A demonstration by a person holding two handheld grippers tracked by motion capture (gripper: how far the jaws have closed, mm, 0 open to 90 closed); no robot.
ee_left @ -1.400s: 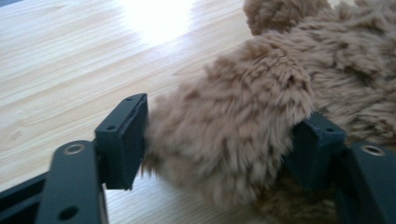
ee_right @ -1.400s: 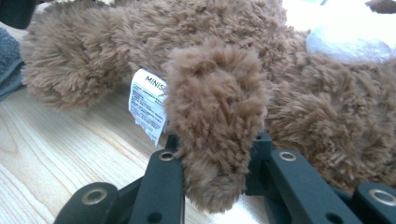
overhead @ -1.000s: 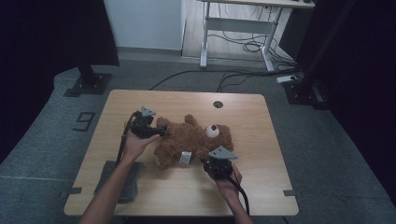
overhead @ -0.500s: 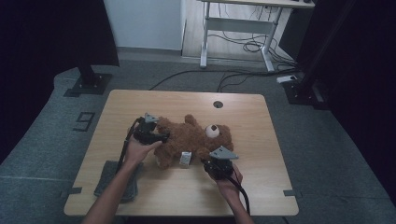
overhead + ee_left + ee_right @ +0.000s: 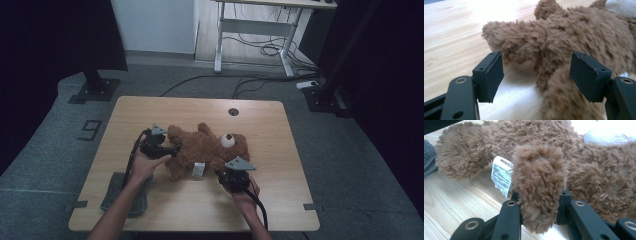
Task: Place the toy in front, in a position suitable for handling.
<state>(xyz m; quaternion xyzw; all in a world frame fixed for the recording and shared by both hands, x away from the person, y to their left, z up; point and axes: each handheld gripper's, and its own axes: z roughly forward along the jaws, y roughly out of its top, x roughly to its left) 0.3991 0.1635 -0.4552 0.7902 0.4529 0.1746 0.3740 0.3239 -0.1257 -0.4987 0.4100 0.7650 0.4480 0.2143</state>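
Brown plush teddy bear [image 5: 202,149] with shaggy fur lies on its back across the middle of the pale wooden worktop [image 5: 280,200], its white muzzle toward the right and a white printed label [image 5: 198,169] sticking out from its near side. A folded grey cloth [image 5: 120,192] lies at the worktop's near left corner, apart from the bear.

In the right gripper view, the right gripper [image 5: 539,202] has its jaws clamped on one furry limb, which bulges out above and below them. In the left gripper view, the left gripper [image 5: 536,75] has its jaws spread wide on either side of another limb, the pads not pressing on the fur.

Judging by its looks, the toy is light and soft all through, so it will sag and fold wherever it is not supported, and the long pile could let a shallow pinch slide off. A limb gives the best hold if taken close to the body, deep enough to catch the stuffing and not only the fur. The thin label would likely tear or slip, so it is no place to pull.
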